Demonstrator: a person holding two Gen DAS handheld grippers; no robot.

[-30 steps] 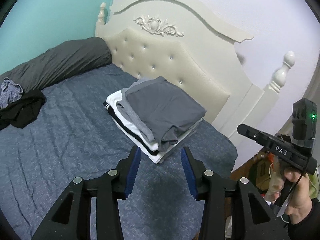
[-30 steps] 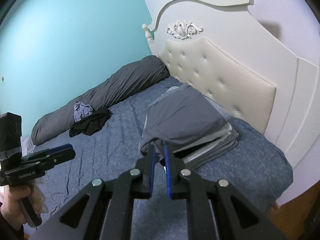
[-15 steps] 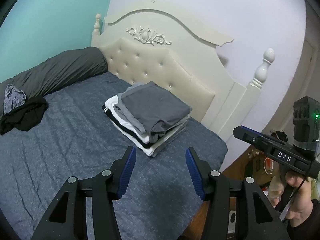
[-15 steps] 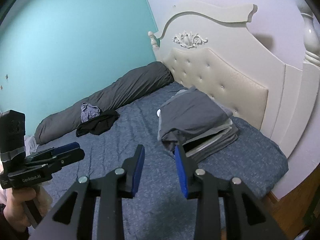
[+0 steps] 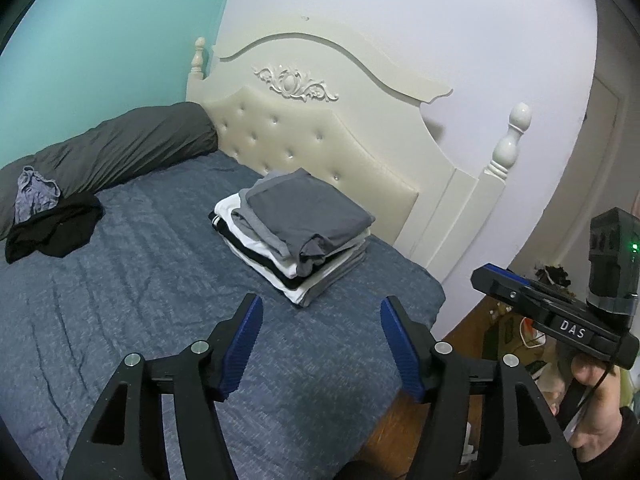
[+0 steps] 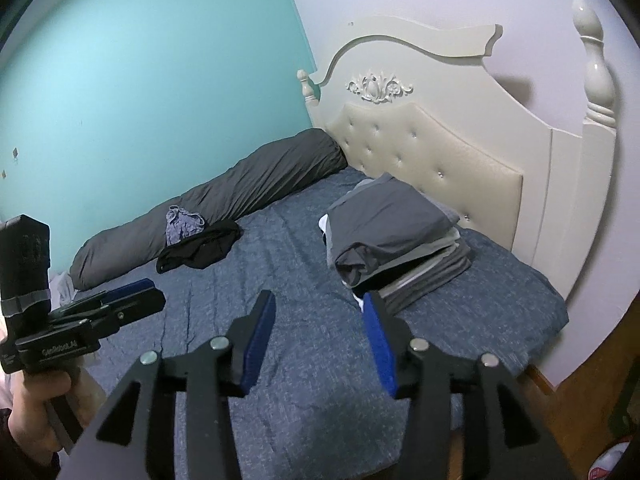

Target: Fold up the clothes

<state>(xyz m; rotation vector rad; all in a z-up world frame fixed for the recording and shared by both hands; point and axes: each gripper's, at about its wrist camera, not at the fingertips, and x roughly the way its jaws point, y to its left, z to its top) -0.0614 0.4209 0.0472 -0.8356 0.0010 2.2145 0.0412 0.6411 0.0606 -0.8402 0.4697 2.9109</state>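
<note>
Both grippers are released and empty: the left gripper (image 5: 320, 344) and the right gripper (image 6: 318, 340) have just been opening their jaws, and nothing lies between them in either view. The stack of folded clothes (image 5: 294, 232) sits on the bed (image 5: 120, 320) near the headboard (image 5: 320, 152), clear of both tools, with a grey garment on top. Its near corner has bunched into a loose roll that overhangs the layers beneath. Unfolded items remain well apart from it: a black garment (image 5: 52, 232) and a bluish-grey garment (image 5: 36, 194) lie beside the long grey bolster (image 5: 120, 152) at the far side. Judged risks: the top piece may slump or slide off if the mattress is jolted when reaching across, since that corner is unsecured. The dark garment is crumpled, so a pinch could catch several layers at once and drag it up as a lump instead of by one edge.
</note>
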